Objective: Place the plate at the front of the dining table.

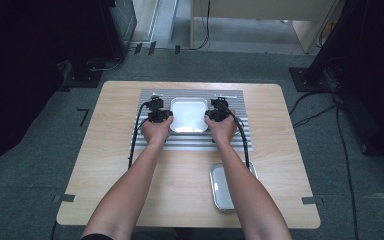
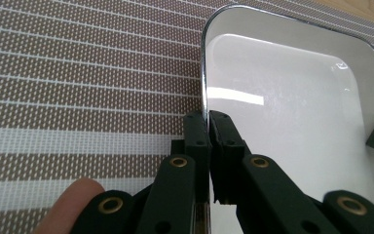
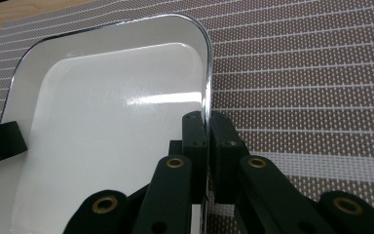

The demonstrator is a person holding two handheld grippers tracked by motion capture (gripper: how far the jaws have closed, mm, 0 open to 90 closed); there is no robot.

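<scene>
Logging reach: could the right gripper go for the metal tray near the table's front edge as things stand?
Probably not yet: the right gripper is shut on the white tray, and the metal tray lies partly under that forearm.

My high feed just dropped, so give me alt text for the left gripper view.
The left gripper is shut on the left rim of a white tray, one black jaw outside the rim and one inside. The tray sits on a striped woven mat. A fingertip shows at lower left, and the tip of the other gripper's jaw shows at the tray's far side.
</scene>
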